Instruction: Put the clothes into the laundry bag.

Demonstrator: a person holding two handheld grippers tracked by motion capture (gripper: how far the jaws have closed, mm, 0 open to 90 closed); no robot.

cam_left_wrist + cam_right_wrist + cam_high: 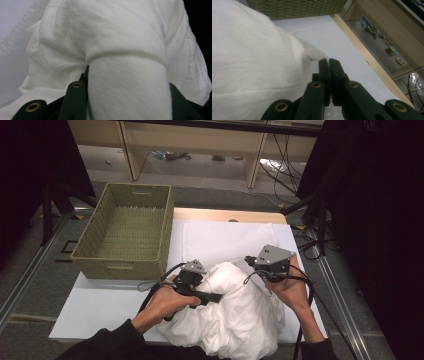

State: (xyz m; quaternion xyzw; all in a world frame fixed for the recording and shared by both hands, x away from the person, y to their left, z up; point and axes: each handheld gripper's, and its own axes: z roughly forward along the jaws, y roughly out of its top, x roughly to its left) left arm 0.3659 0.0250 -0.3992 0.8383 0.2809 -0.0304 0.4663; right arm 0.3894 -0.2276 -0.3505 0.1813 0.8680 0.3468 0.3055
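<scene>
My left fingers (125, 100) grasp a thick fold of the white cloth (235, 310), heaped at the bench's (100, 305) near edge. My right fingers (329, 75), clenched and empty, hover beside the heap; green basket (125, 230) behind.

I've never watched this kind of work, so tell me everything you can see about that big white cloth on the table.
The crumpled white cloth looks like soft, wrinkled cotton, heaped in a loose mound on the white table cover at the near edge, right of the green woven basket. A thick fold of it sits between the left gripper fingers. The right gripper, fingers together, sits beside it on the right.
</scene>
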